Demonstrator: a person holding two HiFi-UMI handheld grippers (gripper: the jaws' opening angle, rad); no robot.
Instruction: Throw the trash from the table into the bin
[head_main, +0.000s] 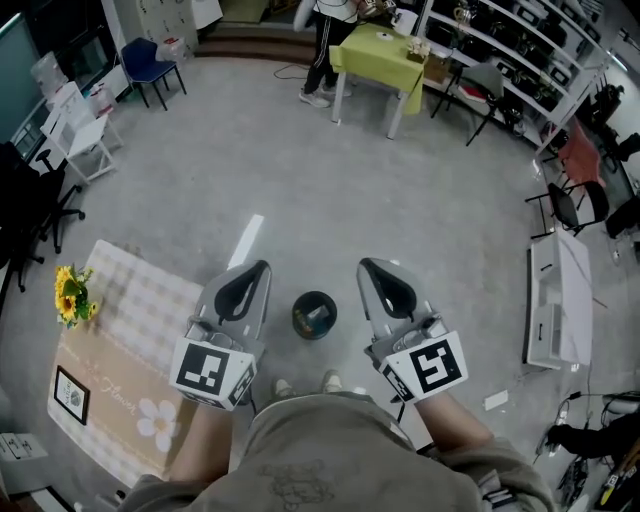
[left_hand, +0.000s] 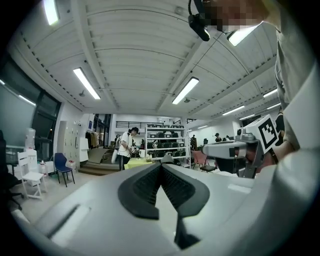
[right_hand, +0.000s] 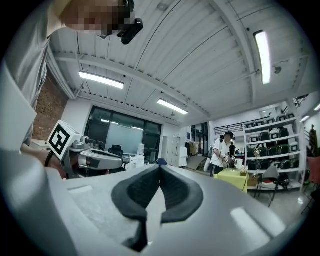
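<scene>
In the head view both grippers are held level side by side over the floor. My left gripper is shut, with nothing between its jaws. My right gripper is likewise shut and empty. On the floor between them stands a small dark round bin with some scraps inside. The table, at the lower left, has a checked cloth, a sunflower bunch and a small framed card; I see no trash on it. In the left gripper view the left gripper shows closed pads, as does the right gripper in its own view.
A yellow-green table with a person beside it stands far ahead. A blue chair and white chairs line the left, shelves and dark chairs the right. A white board lies on the floor at right.
</scene>
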